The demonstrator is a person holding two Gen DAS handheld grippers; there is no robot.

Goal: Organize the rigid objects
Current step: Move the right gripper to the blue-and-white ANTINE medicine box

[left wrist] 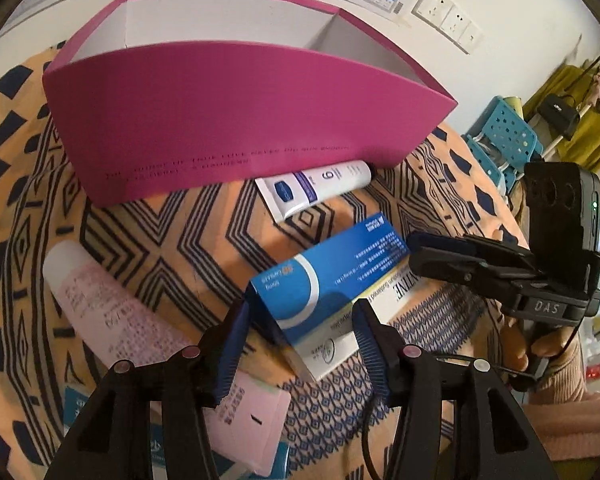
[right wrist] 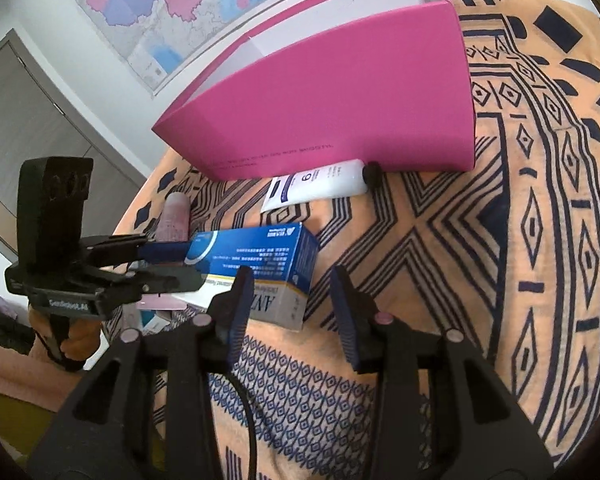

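Where cloth lies bare, blue carton (right wrist: 256, 252) beside left gripper (left wrist: 300, 344).

Black two-finger grippers with ribbed blue fingers (left wrist: 370, 344), pinkish round screw caps, a black cable, pink knit sleeve (left wrist: 572, 364).

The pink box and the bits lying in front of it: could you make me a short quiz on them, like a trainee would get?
1. True or false: the blue carton lies on top of a white carton.
2. What lies right at the foot of the pink box? A) a white tube B) a spoon C) a cup
3. Fill in: the white tube's cap is ___ in colour.
Key: 1 true; 2 A; 3 black.
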